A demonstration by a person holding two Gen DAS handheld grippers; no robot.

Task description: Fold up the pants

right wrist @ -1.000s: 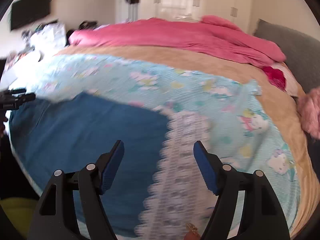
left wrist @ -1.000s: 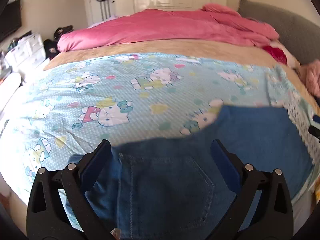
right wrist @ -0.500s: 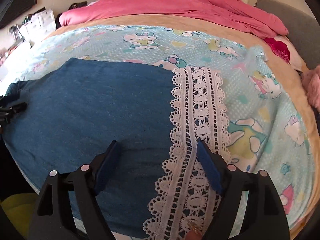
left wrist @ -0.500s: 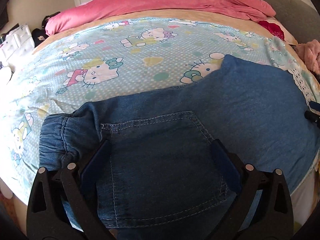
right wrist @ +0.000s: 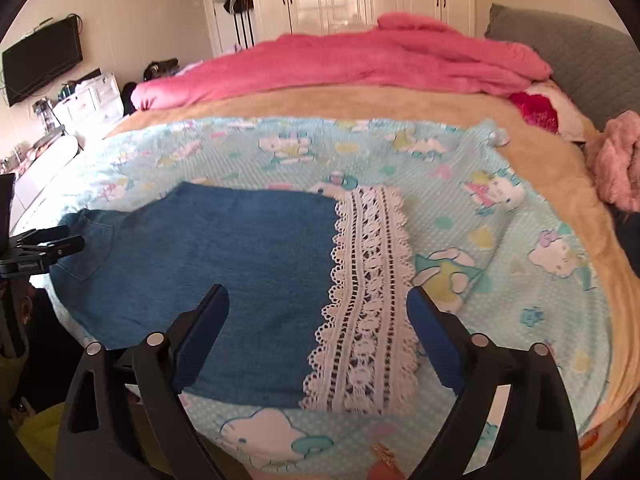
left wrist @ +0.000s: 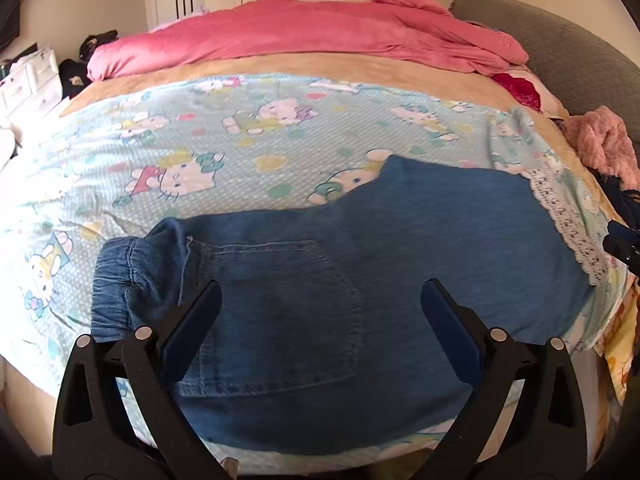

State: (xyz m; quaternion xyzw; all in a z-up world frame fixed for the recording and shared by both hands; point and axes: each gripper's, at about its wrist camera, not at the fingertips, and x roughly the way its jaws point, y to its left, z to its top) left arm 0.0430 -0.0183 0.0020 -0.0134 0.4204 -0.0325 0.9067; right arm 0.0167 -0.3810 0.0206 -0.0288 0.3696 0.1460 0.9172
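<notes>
Blue denim pants [left wrist: 400, 264] with a white lace hem [right wrist: 368, 300] lie flat across the near edge of the bed. The elastic waistband [left wrist: 116, 288] is at the left, a back pocket [left wrist: 280, 312] faces up. My left gripper [left wrist: 320, 312] is open and empty, hovering over the pocket end. My right gripper [right wrist: 318, 316] is open and empty, above the lace hem end. Each gripper shows at the edge of the other's view: the right one in the left wrist view [left wrist: 622, 240], the left one in the right wrist view [right wrist: 40, 248].
The pants lie on a light blue cartoon-print sheet [left wrist: 240, 152] over a tan blanket [right wrist: 360, 104]. A pink duvet [left wrist: 320, 36] is bunched at the far side. A grey headboard [right wrist: 580, 52] and pink fluffy garment [right wrist: 620, 160] are at right. White drawers [right wrist: 88, 100] stand at left.
Both grippers tilted down over the pants and then drew back and up a little. The pants lie spread flat; the grippers stay open.
</notes>
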